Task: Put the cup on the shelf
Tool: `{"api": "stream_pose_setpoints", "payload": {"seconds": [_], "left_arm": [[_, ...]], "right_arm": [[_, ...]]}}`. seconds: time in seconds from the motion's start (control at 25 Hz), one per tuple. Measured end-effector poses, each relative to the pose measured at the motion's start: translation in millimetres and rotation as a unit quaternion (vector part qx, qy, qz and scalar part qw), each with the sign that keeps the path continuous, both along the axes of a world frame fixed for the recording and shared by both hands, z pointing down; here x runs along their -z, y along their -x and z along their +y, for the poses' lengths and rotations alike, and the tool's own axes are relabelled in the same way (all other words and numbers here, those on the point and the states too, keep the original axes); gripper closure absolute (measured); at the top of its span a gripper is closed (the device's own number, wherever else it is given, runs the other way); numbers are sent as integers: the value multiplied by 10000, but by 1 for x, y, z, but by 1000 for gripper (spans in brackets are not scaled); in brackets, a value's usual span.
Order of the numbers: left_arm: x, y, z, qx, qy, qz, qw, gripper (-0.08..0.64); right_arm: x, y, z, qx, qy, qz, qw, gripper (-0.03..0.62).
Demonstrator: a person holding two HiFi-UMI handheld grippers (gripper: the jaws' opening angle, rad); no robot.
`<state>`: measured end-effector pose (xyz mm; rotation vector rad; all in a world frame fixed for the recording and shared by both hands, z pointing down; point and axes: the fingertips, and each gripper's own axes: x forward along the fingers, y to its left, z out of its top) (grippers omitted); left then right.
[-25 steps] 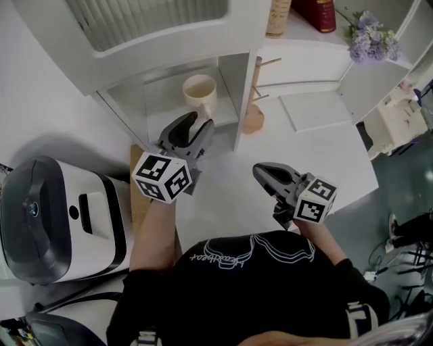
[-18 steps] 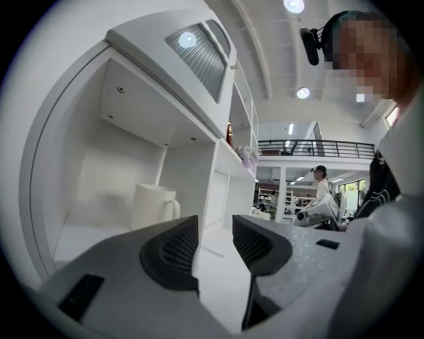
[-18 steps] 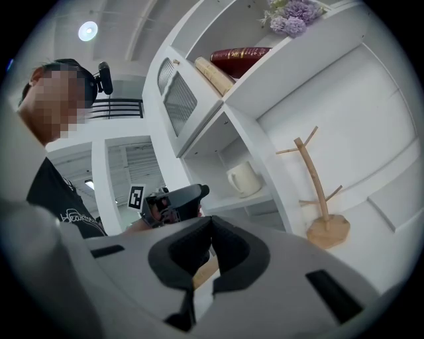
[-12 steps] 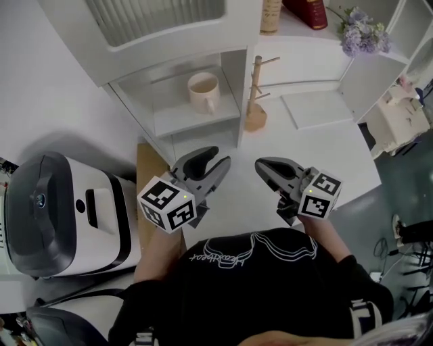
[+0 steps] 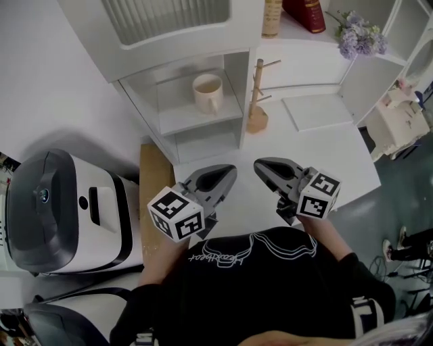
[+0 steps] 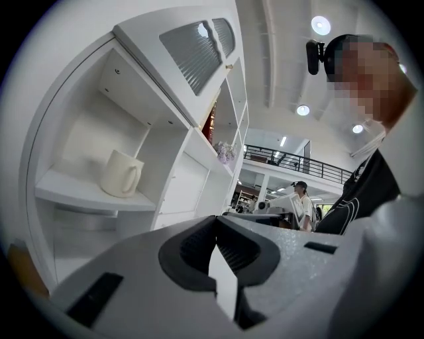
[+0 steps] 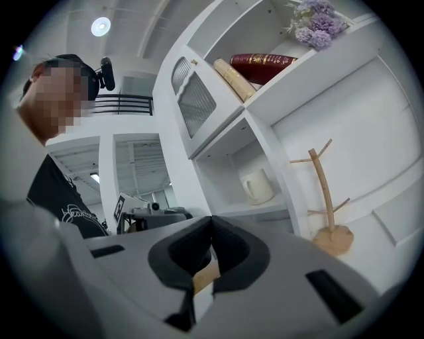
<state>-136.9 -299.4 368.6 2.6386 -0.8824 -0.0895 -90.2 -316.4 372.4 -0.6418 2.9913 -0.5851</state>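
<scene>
The cream cup point(image 5: 208, 92) stands upright on the middle board of the white shelf point(image 5: 189, 124), handle toward me, with nothing touching it. My left gripper point(image 5: 230, 173) hovers over the table well short of the shelf, its jaws shut and empty. From the left gripper view, the cup point(image 6: 121, 173) sits on the shelf board point(image 6: 73, 195) beyond the closed tips of the left gripper point(image 6: 216, 220). My right gripper point(image 5: 260, 164) is beside the left one, also shut and empty. The right gripper view has the cup point(image 7: 257, 186) far past the right gripper point(image 7: 211, 220).
A wooden mug tree point(image 5: 256, 101) stands just right of the shelf unit. A white and grey appliance point(image 5: 61, 209) sits at the left, with a wooden board point(image 5: 154, 196) beside it. Books point(image 5: 308, 12) and purple flowers point(image 5: 358, 37) are on the upper shelf. The white table point(image 5: 325, 155) extends right.
My left gripper has drawn back from the cup on the shelf toward my body and its jaws have closed. The cup stays on the shelf. The right gripper has barely moved.
</scene>
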Motion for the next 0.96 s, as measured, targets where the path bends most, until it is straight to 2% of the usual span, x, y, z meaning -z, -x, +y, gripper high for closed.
{"api": "stream_pose_setpoints", "payload": {"seconds": [0.24,0.96], "left_arm": [[0,1,2,27,74,143,9999,555],[-11,1,4,20,167,127,9998,555]], "right_arm": [[-2,6,1,57,49,-62,10000,586],[-11,7,5,-15,147,14,9999,586]]}}
